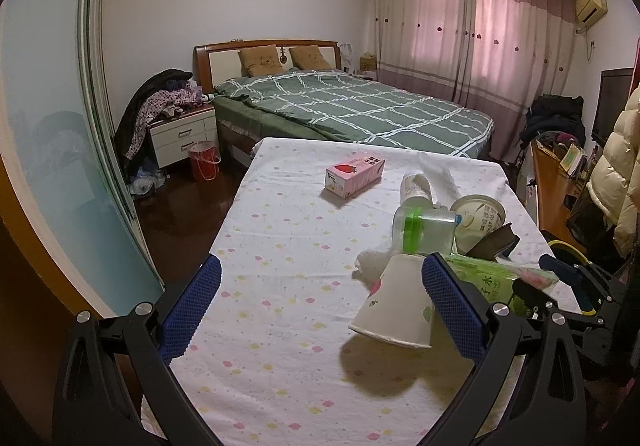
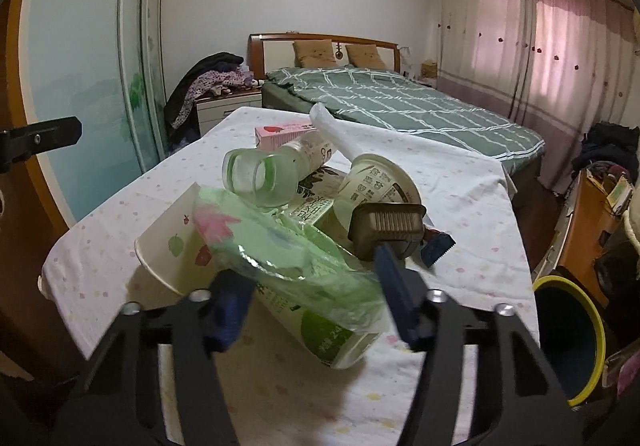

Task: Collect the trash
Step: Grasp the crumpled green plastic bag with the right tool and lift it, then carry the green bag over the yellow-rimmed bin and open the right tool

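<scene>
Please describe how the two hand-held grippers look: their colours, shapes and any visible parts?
The left hand-held gripper has a black angular frame with silver round bolts at the joints. Its two fingers carry blue pads with a fine mesh texture. The right hand-held gripper is built the same: black linkage arms, silver bolts and dark blue pads. No cables, markings or sleeves are visible.

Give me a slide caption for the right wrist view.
Right claw around a crumpled green plastic wrapper amid table trash.

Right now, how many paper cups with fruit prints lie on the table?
1. The paper cup lies on its side at the near-left edge of the trash pile, beside the green plastic wrapper. Another could be hidden under the pile.
</scene>
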